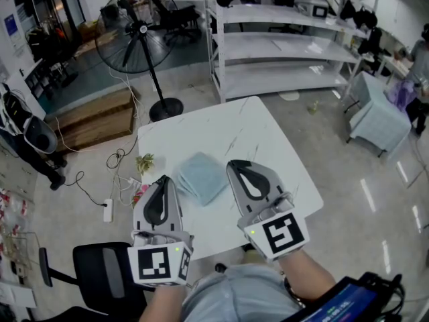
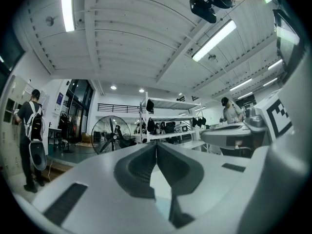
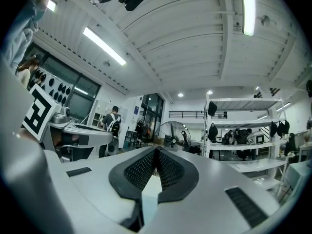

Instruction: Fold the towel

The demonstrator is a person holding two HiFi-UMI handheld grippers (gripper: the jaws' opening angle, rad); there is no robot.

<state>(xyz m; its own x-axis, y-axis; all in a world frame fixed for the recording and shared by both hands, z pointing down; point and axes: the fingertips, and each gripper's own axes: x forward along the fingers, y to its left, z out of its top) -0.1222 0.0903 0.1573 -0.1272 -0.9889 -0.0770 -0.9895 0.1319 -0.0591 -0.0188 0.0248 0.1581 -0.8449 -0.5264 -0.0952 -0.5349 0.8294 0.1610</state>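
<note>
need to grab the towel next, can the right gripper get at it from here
Probably yes: the towel lies in the open on the table, just left of the right gripper, nothing between them. Its jaws are shut, so they would have to open first.

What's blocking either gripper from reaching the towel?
Nothing visible. The towel lies folded on the white table, between the left gripper and the right gripper, both shut. A small green thing by the table's left edge sits off to the side.
</note>
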